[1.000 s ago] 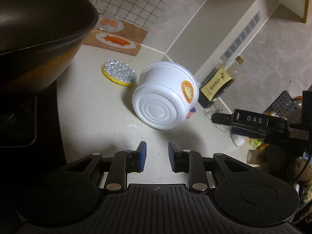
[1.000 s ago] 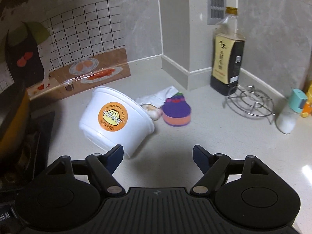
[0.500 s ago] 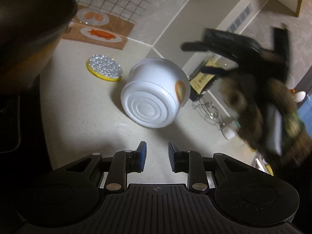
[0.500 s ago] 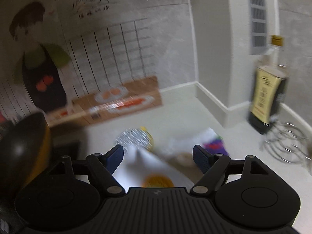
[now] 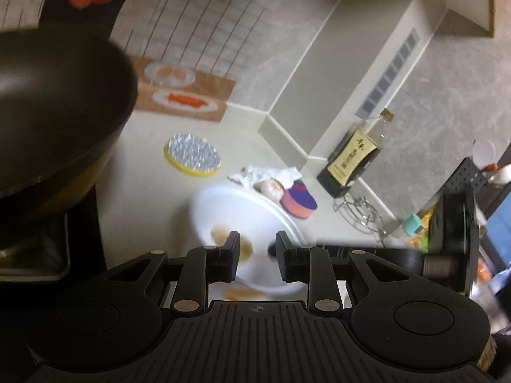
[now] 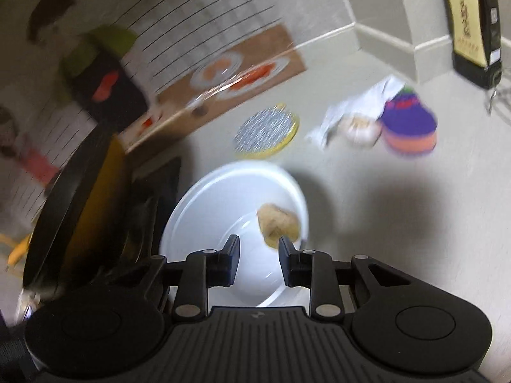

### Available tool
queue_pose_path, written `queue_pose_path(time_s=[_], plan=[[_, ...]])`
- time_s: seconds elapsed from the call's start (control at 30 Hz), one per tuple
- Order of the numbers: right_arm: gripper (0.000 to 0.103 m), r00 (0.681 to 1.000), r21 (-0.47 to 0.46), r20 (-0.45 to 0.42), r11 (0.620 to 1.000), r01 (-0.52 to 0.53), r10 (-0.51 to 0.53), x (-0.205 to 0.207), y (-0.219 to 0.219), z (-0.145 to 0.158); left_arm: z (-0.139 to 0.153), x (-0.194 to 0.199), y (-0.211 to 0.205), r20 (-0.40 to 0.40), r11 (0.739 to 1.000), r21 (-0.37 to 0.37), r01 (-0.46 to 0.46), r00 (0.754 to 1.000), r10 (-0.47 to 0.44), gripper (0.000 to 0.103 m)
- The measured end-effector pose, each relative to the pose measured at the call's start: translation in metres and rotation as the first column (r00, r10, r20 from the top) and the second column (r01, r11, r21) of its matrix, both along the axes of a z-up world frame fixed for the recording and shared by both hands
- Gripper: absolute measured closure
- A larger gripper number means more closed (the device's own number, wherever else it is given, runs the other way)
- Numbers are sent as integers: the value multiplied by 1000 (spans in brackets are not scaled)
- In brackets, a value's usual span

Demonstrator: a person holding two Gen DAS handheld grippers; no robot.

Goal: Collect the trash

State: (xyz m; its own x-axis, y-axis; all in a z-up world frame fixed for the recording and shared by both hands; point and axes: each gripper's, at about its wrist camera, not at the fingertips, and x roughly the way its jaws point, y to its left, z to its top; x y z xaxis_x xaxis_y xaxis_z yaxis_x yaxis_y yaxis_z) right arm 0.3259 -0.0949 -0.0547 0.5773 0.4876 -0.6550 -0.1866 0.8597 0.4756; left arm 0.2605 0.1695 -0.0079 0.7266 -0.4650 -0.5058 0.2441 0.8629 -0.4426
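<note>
Pale countertop (image 6: 367, 223) lay under the white bowl (image 6: 223, 198), which sat mouth-up beside the dark wok (image 6: 73, 210) with a tan scrap (image 6: 278, 223) inside near its rim. Right gripper (image 6: 258, 255) hung over that bowl, jaws closing with a gap between them and the bowl's wall at its fingertips (the blur hid any contact), while the left gripper (image 5: 257, 252) hovered narrowly parted and empty. Farther off lay a foil lid (image 6: 266, 131), crumpled paper (image 6: 357, 108), a purple sponge (image 6: 410, 124) and a sauce bottle (image 5: 354, 156).
</note>
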Motion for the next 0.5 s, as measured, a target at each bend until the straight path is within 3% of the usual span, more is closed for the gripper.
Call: queue_pose_path(time_s=[0.13, 0.37, 0.5], plan=[[76, 999, -48, 43, 998, 30, -28, -24, 1, -3, 1, -6, -14, 26, 989, 136, -57, 998, 54, 75], [71, 994, -199, 87, 979, -45, 63, -25, 18, 12, -14, -2, -19, -35, 977, 205, -58, 997, 67, 75], [68, 988, -182, 137, 982, -39, 64, -12, 9, 44, -24, -2, -15, -68, 974, 221, -59, 995, 76, 75]])
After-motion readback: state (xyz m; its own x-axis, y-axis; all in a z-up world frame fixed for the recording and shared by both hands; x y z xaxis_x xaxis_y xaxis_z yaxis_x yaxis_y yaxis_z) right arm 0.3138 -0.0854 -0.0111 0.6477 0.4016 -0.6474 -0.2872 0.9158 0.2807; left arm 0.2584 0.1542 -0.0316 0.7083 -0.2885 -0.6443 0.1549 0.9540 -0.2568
